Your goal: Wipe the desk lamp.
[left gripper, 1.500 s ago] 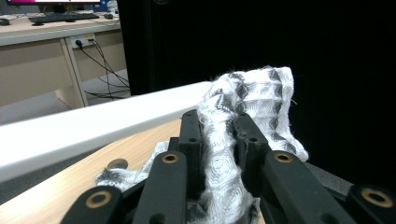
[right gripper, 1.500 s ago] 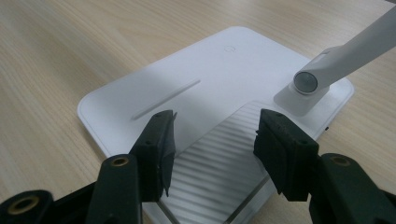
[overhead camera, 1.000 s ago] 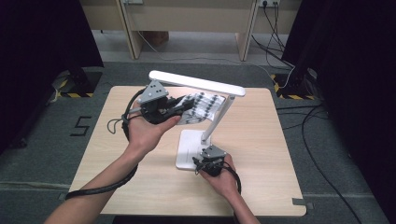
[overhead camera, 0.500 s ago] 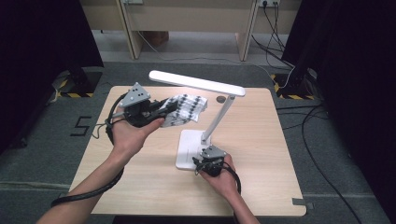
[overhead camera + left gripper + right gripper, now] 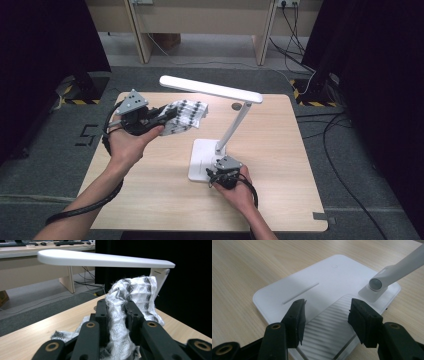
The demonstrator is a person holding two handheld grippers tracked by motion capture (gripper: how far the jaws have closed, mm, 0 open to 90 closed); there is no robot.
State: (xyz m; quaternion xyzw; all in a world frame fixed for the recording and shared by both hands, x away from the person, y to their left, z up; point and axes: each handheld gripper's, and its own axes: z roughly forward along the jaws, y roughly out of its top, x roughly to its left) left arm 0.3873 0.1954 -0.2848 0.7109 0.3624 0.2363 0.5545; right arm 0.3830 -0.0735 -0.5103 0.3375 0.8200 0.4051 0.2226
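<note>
A white desk lamp stands on the wooden table, with its flat base (image 5: 202,152) near the middle and its long head (image 5: 210,90) reaching left. My left gripper (image 5: 167,116) is up off the table to the left of the lamp, shut on a black-and-white patterned cloth (image 5: 187,114). In the left gripper view the cloth (image 5: 135,292) is bunched between the jaws of the left gripper (image 5: 117,312), just below the lamp head (image 5: 100,261). My right gripper (image 5: 325,315) is open, with its jaws spread over the lamp base (image 5: 324,287) near the arm's hinge (image 5: 375,284). In the high view the right gripper (image 5: 218,171) is at the base's near edge.
The table (image 5: 280,165) has bare wood to the right of the lamp and along the front. A small round hole (image 5: 236,106) sits near the far edge. Cables (image 5: 320,130) trail over the grey floor to the right, and desks stand behind.
My left gripper has carried the cloth to the left, out from under the lamp head. The right gripper has stayed on the lamp base.
</note>
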